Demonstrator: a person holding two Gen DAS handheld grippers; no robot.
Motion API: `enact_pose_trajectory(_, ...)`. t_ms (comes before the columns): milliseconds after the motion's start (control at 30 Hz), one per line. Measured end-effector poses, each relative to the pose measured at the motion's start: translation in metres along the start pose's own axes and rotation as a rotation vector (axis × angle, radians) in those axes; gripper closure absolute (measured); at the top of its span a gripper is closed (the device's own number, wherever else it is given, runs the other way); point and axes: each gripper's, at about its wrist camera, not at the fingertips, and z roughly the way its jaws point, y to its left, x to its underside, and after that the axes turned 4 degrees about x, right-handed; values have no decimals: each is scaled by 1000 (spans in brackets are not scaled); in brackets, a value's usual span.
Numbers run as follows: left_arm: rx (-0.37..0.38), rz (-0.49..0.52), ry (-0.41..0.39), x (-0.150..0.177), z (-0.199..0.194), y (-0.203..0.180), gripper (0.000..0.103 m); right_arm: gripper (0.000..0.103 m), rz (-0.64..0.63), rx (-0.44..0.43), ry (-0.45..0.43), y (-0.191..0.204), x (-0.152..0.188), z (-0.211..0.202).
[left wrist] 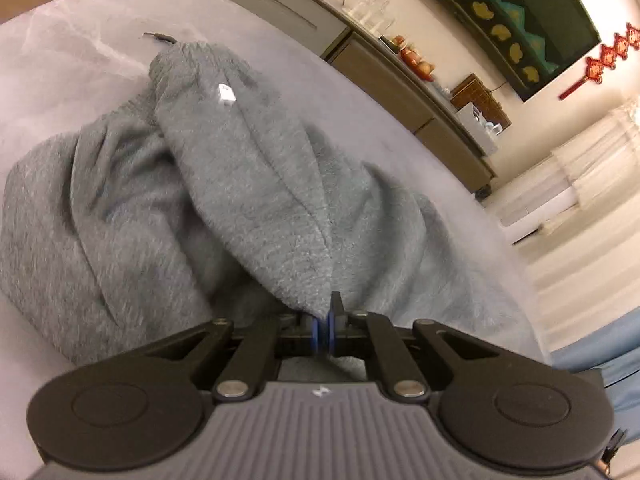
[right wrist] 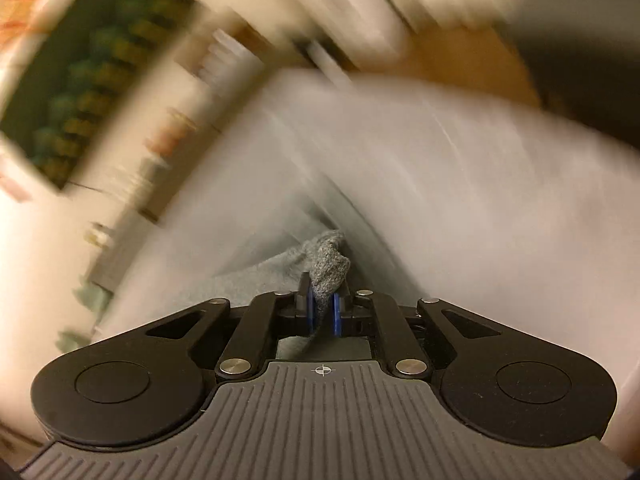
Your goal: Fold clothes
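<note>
While both grippers are clamped on the grey fleece sweatpants (left wrist: pixel 240 184), the cloth is held bunched above the pale grey table (left wrist: pixel 72 64).

The left gripper (left wrist: pixel 325 330) is closed on a gathered ridge of fleece near the camera; the waistband end, with its drawstring tip (left wrist: pixel 158 36) and white tag (left wrist: pixel 225 94), is draped away across the table. The right gripper (right wrist: pixel 323 312) is pinched on a small corner of the same fabric (right wrist: pixel 328 264), and its view is heavily blurred, so fast motion is judged likely. That thin bite could be pulled free by a quick swing, and the crumpled folds could be trapped unevenly, so a lopsided crease is risked.
</note>
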Motion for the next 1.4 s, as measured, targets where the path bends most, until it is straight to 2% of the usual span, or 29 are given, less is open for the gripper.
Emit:
enact_pose_trajectory(100, 4, 24, -14, 0, -5, -5, 98, 90, -63, 48, 2, 2, 4, -6)
enact_pose_trajectory(167, -10, 24, -5, 3, -1, 0, 98, 82, -72, 54, 30, 4, 5, -6)
enact_pose_trajectory(200, -18, 26, 3, 5, 1, 2, 98, 79, -112, 87, 33, 9, 6, -5)
enact_pose_trajectory(233, -26, 28, 10, 7, 3, 5, 98, 71, -158, 128, 12, 16, 7, -4)
enact_pose_trajectory(267, -33, 33, 16, 8, 5, 6, 98, 66, -196, 168, -49, 20, 7, -13)
enact_pose_trajectory(300, -39, 40, 18, 9, 6, 6, 98, 58, -228, 195, -154, 16, 6, -30)
enact_pose_trajectory(333, -45, 49, 20, 10, 7, 5, 98, 51, -251, 202, -244, 23, 4, -43)
enact_pose_trajectory(400, -59, 65, 26, 13, 13, 5, 97, 43, -301, 210, -404, 36, 0, -65)
enact_pose_trajectory(467, -64, 70, 38, 16, 17, 7, 97, 44, -382, 150, -352, 49, -13, -50)
enact_pose_trajectory(500, -63, 75, 41, 17, 17, 9, 97, 45, -419, 82, -267, 54, -21, -30)
enact_pose_trajectory(567, -54, 81, 39, 18, 17, 10, 97, 53, -476, 47, -120, 61, -30, 9)
enact_pose_trajectory(667, -45, 88, 32, 18, 17, 9, 96, 52, -571, 140, -22, 61, -33, 46)
enact_pose_trajectory(767, -37, 102, 26, 17, 20, 7, 94, 51, -591, 95, 38, 59, -29, 53)
enact_pose_trajectory(867, -34, 125, 21, 18, 23, 4, 93, 51, -651, 114, 55, 66, -29, 66)
enact_pose_trajectory(933, -37, 136, 20, 19, 24, 2, 92, 86, -683, 111, 75, 71, -29, 74)
enact_pose_trajectory(967, -36, 138, 17, 20, 24, 2, 92, 87, -682, 102, 66, 73, -30, 72)
enact_pose_trajectory(1033, -29, 136, 6, 19, 23, 2, 92, 94, -655, 99, -27, 76, -40, 57)
enact_pose_trajectory(1133, -32, 145, 13, 21, 24, 0, 90, 94, -616, 98, -157, 79, -52, 36)
enact_pose_trajectory(1200, -35, 150, 17, 22, 26, -1, 90, 93, -632, 146, -148, 76, -49, 42)
enact_pose_trajectory(1267, -37, 156, 21, 22, 27, -2, 90, 82, -647, 193, -139, 73, -46, 48)
enact_pose_trajectory(1300, -38, 159, 23, 23, 27, -2, 90, 70, -654, 217, -135, 72, -45, 51)
enact_pose_trajectory(1333, -39, 162, 25, 23, 28, -3, 89, 64, -662, 241, -130, 71, -43, 53)
enact_pose_trajectory(1367, -39, 163, 25, 24, 28, -3, 88, 62, -665, 257, -135, 70, -42, 53)
enact_pose_trajectory(1400, -38, 162, 23, 24, 28, -4, 88, 61, -649, 234, -185, 70, -40, 34)
